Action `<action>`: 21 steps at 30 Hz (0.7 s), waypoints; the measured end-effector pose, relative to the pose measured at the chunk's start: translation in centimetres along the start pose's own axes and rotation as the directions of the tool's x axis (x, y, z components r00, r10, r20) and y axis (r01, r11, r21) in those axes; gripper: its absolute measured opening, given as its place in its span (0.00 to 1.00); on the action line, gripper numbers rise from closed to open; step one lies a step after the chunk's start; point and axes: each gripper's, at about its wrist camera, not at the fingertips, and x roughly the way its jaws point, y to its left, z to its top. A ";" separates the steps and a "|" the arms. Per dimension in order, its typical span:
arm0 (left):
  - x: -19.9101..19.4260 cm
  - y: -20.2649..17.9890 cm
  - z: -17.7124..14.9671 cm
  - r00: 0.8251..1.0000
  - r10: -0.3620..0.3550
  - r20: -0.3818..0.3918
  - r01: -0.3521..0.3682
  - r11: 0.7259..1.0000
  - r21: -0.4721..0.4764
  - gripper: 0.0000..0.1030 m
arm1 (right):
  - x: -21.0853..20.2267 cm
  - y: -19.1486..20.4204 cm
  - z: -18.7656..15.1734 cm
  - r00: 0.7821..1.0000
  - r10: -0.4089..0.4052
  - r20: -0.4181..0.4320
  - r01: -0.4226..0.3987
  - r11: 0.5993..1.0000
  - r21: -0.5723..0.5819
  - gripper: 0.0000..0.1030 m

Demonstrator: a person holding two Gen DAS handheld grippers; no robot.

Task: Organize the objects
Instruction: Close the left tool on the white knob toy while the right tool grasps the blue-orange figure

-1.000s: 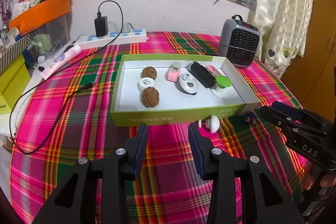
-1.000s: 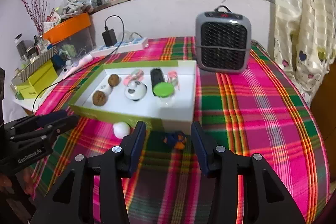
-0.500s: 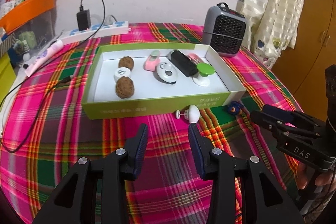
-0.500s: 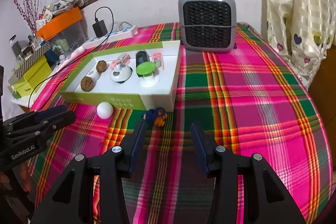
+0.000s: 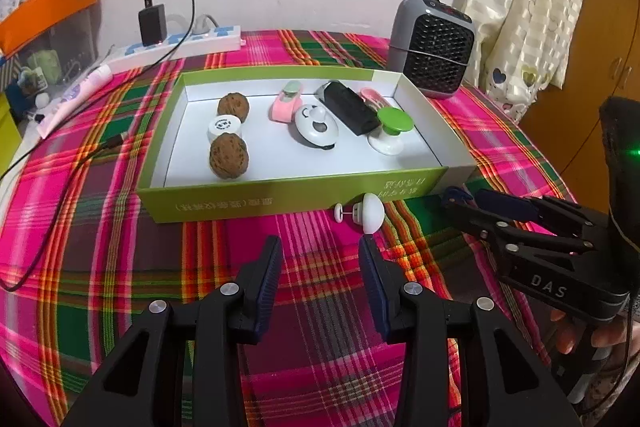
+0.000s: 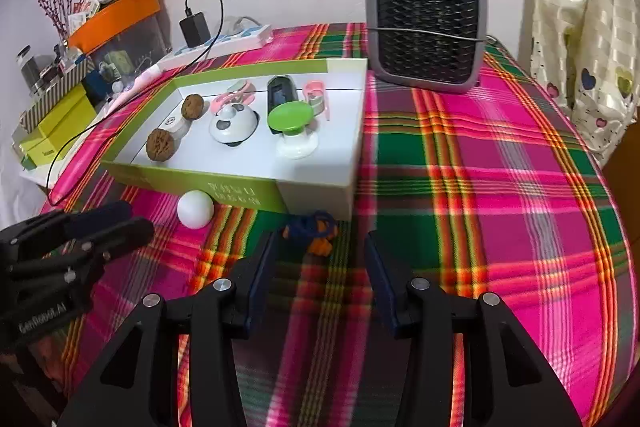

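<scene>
The left claw [image 5: 320, 255] hangs low over the plaid table [image 5: 120, 255] with its fingers apart and nothing between them. Just ahead of it and slightly to the right, a white knob [image 5: 370, 213] with a small peg lies on the cloth, touching or nearly touching the front wall of the green box [image 5: 240, 201].

The right claw [image 6: 320, 251] is also spread apart and empty. A small blue and orange toy [image 6: 312, 229] lies on the cloth just beyond its fingertips, close to the front right corner of the box. In the left view only a sliver of this toy shows behind the tip of the right claw.

Inside the box, toward its left end, sit two walnuts [image 5: 229, 155] with a small white round tin [image 5: 225, 126] between them. In the middle are a pink clip [image 5: 285, 105] and a white round gadget with black spots [image 5: 316, 127]. Toward the right end lie a black case [image 5: 351, 105], a green-topped knob on a white base [image 5: 392, 131] and another pink piece [image 5: 372, 95] near the back right corner.

A grey heater [image 6: 426, 27] stands on the table behind the box, near its back right corner. A white power strip [image 5: 180, 43] with a black charger [image 5: 152, 19] plugged in lies along the far edge of the table by the wall.
</scene>
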 end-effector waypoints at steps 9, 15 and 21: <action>0.7 -0.2 0.4 1.000 -0.009 -0.019 0.009 1.000 0.009 0.37 | 1.0 0.8 0.5 0.999 -0.033 -0.021 0.032 0.998 -0.053 0.45; 1.2 -0.5 0.6 1.000 -0.018 -0.025 0.019 1.000 0.023 0.37 | 0.9 0.6 0.5 0.999 -0.030 -0.019 0.029 0.999 -0.043 0.45; 1.7 -1.1 0.9 0.999 -0.022 -0.035 0.024 0.999 0.043 0.37 | 0.8 0.3 0.5 0.999 -0.035 -0.017 0.034 0.999 -0.035 0.36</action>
